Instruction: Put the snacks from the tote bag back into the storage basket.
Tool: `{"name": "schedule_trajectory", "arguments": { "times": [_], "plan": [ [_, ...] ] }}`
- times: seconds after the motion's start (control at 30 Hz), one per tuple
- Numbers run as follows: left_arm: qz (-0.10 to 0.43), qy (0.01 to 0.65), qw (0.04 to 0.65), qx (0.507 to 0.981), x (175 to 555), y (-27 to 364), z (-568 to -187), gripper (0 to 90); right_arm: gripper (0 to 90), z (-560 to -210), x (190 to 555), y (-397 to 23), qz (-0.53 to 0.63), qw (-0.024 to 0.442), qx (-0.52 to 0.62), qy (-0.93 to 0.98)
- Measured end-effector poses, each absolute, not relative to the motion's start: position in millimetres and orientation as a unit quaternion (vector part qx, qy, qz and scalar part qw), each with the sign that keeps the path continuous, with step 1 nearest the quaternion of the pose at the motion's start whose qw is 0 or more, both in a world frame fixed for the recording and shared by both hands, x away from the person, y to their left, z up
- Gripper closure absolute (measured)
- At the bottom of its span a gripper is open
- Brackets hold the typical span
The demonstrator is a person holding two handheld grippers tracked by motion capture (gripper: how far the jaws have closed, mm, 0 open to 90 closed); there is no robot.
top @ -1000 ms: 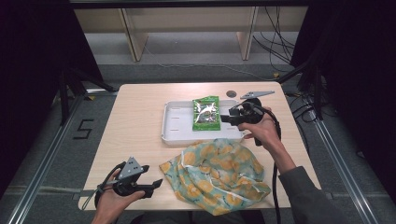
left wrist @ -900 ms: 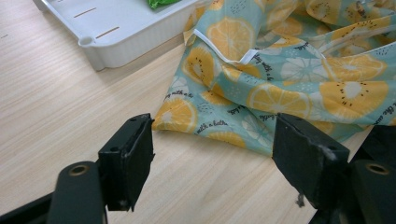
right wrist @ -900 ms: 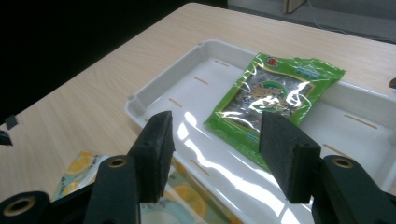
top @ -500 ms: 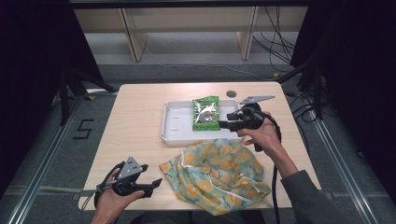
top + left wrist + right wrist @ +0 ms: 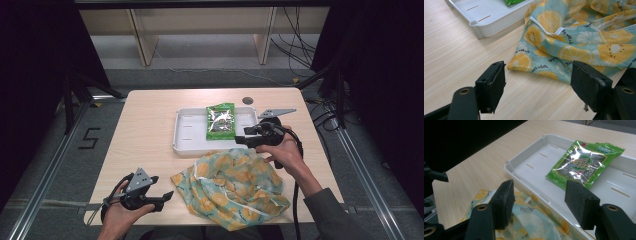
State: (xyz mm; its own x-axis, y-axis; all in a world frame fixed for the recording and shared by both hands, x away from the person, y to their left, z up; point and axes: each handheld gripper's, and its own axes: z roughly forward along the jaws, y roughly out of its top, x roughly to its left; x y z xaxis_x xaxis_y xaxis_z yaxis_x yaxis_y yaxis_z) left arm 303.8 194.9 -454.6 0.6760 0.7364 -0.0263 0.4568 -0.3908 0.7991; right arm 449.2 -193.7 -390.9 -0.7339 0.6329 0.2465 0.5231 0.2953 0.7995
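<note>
A green snack packet point(image 5: 221, 120) lies in the white tray point(image 5: 189, 136) at the table's far middle; the right gripper view shows the same packet point(image 5: 584, 165) and tray point(image 5: 529, 162). A lemon-print cloth bag point(image 5: 235, 185) lies crumpled in front of the tray. My right gripper point(image 5: 244, 140) hovers at the tray's near right edge, over the cloth point(image 5: 529, 220). Its jaws have just been opening, and nothing is between them. My left gripper point(image 5: 167, 196) rests open at the table's near left, pointing at the cloth point(image 5: 579, 42), apart from it.
A small dark round hole point(image 5: 247, 100) sits in the table behind the tray. Bare wood stretches along the table's left side point(image 5: 145, 130). A wooden shelf frame and cables stand on the floor beyond the far edge.
My right gripper has drawn back from over the tray toward the near side, and its jaws stand a little wider. The left gripper has stayed put.
</note>
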Motion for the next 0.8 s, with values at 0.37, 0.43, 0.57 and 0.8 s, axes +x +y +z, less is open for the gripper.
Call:
{"name": "schedule_trajectory", "arguments": {
  "times": [0.37, 0.43, 0.57, 0.8],
  "plan": [
    [0.168, 0.365, 0.411, 0.818, 303.7, 194.4, -454.2, 27.4, 41.2, -398.8, 436.0, -200.9, 0.468, 0.061, 0.355, 0.807],
    [0.168, 0.364, 0.411, 0.819, 303.5, 194.6, -454.1, 27.4, 41.1, -400.3, 433.4, -201.1, 0.467, 0.056, 0.353, 0.809],
    [0.169, 0.364, 0.414, 0.817, 303.6, 194.3, -454.4, 27.4, 40.8, -402.8, 427.9, -201.7, 0.466, 0.060, 0.348, 0.811],
    [0.168, 0.364, 0.414, 0.817, 303.5, 194.1, -454.5, 27.3, 40.3, -403.7, 418.5, -201.5, 0.462, 0.072, 0.342, 0.815]
  ]
}}
